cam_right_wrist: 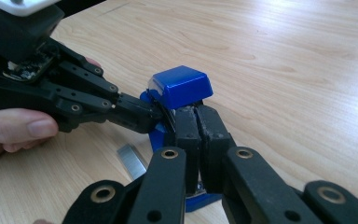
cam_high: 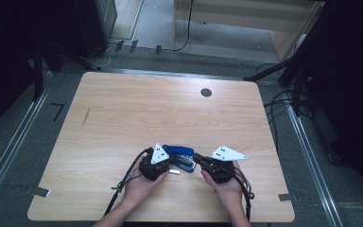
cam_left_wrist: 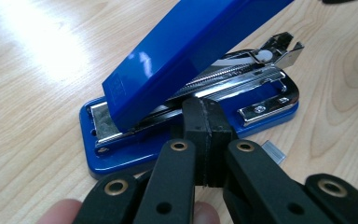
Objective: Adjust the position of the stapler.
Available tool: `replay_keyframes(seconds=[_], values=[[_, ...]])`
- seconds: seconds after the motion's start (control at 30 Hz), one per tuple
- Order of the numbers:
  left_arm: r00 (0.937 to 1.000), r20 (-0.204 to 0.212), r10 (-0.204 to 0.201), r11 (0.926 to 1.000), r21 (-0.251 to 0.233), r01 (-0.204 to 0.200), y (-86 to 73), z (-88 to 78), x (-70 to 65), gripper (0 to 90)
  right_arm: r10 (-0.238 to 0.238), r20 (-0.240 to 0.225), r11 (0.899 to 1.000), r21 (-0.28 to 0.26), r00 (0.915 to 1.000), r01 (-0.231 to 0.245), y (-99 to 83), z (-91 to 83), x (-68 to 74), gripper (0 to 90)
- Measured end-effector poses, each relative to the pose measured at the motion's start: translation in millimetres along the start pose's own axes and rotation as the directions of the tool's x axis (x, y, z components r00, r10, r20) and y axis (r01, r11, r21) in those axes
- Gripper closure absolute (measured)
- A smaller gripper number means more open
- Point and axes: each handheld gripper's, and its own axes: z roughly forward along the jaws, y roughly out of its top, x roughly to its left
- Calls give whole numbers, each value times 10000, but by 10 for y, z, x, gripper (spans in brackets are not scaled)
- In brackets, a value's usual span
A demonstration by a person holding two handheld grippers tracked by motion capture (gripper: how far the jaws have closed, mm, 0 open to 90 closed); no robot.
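Observation:
A blue stapler [cam_high: 183, 156] lies on the wooden table [cam_high: 123, 118] between my two grippers, with its blue lid [cam_left_wrist: 186, 51] swung up off the chrome magazine [cam_left_wrist: 242, 77]. My left gripper [cam_left_wrist: 204, 106] is shut with nothing between the pads, and its tips rest against the side of the magazine. My right gripper [cam_right_wrist: 196, 115] is also shut, its tips pressed just under the raised end of the lid [cam_right_wrist: 181, 86]. In the right gripper view the left gripper [cam_right_wrist: 154, 114] reaches in from the left and meets the stapler beside my right tips. A short strip of staples [cam_right_wrist: 131, 161] lies on the table next to the base.
A round dark grommet [cam_high: 206, 92] sits near the table's far edge. Cables trail from both grippers toward the near edge. Black stands and floor cables surround the table on the left and right.

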Motion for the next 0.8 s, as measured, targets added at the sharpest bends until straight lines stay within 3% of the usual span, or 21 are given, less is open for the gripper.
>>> replay_keyframes(seconds=[0.43,0.8], values=[[9998,-109,164,9999,19,-163,1,5,-16,900,-233,45,9997,-74,9997,233,150,21,33,900],[9994,-212,280,9996,33,-280,1,4,-32,900,63,-148,9999,-85,9999,-64,157,17,50,900]])
